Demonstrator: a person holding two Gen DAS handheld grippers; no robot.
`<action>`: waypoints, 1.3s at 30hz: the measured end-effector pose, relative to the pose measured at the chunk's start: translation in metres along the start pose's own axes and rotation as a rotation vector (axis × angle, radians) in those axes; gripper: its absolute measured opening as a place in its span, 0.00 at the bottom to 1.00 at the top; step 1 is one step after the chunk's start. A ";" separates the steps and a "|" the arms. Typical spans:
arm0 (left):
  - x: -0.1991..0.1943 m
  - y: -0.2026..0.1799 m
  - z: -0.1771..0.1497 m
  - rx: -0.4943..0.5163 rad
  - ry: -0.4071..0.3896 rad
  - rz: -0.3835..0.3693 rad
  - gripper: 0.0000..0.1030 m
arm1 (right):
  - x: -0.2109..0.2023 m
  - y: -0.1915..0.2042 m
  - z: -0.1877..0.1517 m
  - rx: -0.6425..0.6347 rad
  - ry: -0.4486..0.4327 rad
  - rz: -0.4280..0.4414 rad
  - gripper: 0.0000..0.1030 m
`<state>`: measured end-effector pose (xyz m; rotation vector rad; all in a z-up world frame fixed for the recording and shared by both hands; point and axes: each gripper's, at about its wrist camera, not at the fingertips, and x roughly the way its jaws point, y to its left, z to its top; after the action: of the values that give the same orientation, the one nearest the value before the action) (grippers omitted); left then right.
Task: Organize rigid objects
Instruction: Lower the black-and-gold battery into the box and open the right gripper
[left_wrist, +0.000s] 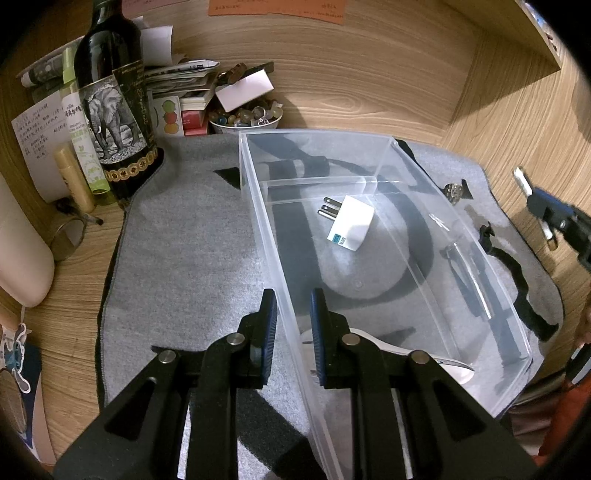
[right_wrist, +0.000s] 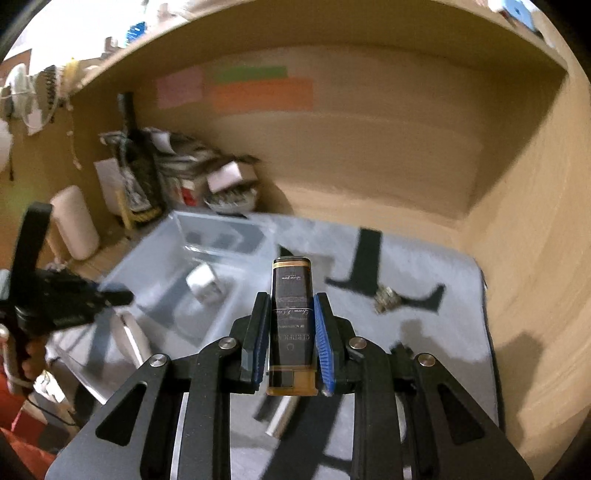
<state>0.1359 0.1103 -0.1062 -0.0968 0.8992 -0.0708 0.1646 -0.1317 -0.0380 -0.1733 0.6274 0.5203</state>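
Left wrist view shows the left gripper (left_wrist: 293, 325) astride the near left wall of the clear bin (left_wrist: 258, 192), one finger outside and one inside, the jaws at a narrow gap with the wall between them; whether the pads actually press on it I cannot tell. Inside the bin lies a white plug (left_wrist: 349, 223), prongs pointing toward the far left corner, just in front of a clear divider. The bin sits on a grey mat (left_wrist: 184, 251) spread over the wooden tabletop (left_wrist: 369, 92). Left of the bin, off the mat's corner, stands a dark bottle (left_wrist: 114, 103) with an elephant label, and behind the bin a bowl (left_wrist: 245, 118) of small stones. Right of the bin a small metal piece (left_wrist: 453, 192) rests on the mat. From the right wrist view, the right gripper (right_wrist: 290, 332) is closed on a dark lighter (right_wrist: 291, 321) with an amber base, held lengthwise between the blue pads, raised above the mat to the right of the bin. That view is blurred.
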 end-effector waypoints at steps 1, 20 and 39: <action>0.000 0.000 0.000 0.000 0.000 0.000 0.16 | -0.001 0.005 0.004 -0.010 -0.011 0.014 0.21; 0.000 -0.005 0.001 -0.003 -0.005 -0.011 0.16 | 0.039 0.072 0.021 -0.152 0.039 0.204 0.21; 0.000 -0.001 -0.001 -0.006 -0.010 -0.021 0.16 | 0.089 0.101 -0.006 -0.278 0.274 0.236 0.21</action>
<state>0.1347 0.1092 -0.1063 -0.1121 0.8886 -0.0875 0.1709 -0.0100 -0.0966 -0.4421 0.8466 0.8206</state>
